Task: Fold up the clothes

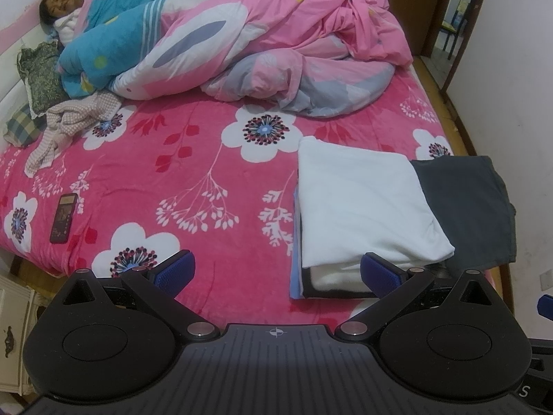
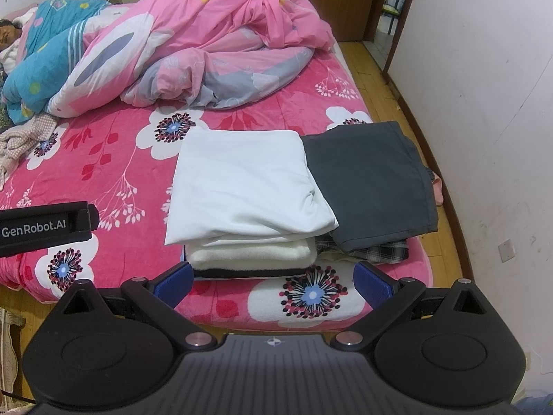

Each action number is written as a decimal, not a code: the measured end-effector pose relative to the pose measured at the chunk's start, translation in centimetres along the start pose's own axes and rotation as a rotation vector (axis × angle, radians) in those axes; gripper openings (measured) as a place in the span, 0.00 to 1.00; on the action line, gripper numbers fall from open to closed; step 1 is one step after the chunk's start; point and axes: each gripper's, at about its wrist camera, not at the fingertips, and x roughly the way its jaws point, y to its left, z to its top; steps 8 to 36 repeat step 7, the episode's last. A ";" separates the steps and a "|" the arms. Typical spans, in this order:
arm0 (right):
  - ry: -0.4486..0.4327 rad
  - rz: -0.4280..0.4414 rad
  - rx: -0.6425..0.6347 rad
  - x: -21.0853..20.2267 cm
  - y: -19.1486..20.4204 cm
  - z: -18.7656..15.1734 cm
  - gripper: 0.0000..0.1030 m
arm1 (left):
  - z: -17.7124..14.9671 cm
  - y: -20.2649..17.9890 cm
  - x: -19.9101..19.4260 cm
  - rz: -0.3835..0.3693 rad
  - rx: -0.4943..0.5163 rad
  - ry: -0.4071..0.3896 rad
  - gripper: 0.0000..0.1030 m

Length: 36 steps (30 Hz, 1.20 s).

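Both tongs gape wide, empty: left tongs [image 1: 278,271], right tongs [image 2: 273,276]. Folded white garment [image 2: 242,186] tops stack at twelve o'clock, squared near the bed [image 2: 114,159] edge for reach.

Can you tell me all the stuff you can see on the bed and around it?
white folded garment: one, white, atop the stack at the bed's near edge
dark grey garment: one, folded, beside the white one
checked cloth: one, crumpled, far left
phone: one, dark, on the pink flowered bedspread
quilt: pink, bunched along the far side
person: one, lying under a blue cover
left gripper: open, empty
right gripper: open, empty
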 end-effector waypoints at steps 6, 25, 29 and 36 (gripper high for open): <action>-0.001 0.002 -0.003 0.1 0.0 0.2 0.98 | 0.1 -0.1 0.1 0.003 -0.003 -0.001 1.00; -0.002 0.002 -0.003 0.1 0.0 0.2 0.98 | 0.2 -0.1 0.1 0.003 -0.003 -0.002 1.00; -0.002 0.002 -0.003 0.1 0.0 0.2 0.98 | 0.2 -0.1 0.1 0.003 -0.003 -0.002 1.00; -0.002 0.002 -0.003 0.1 0.0 0.2 0.98 | 0.2 -0.1 0.1 0.003 -0.003 -0.002 1.00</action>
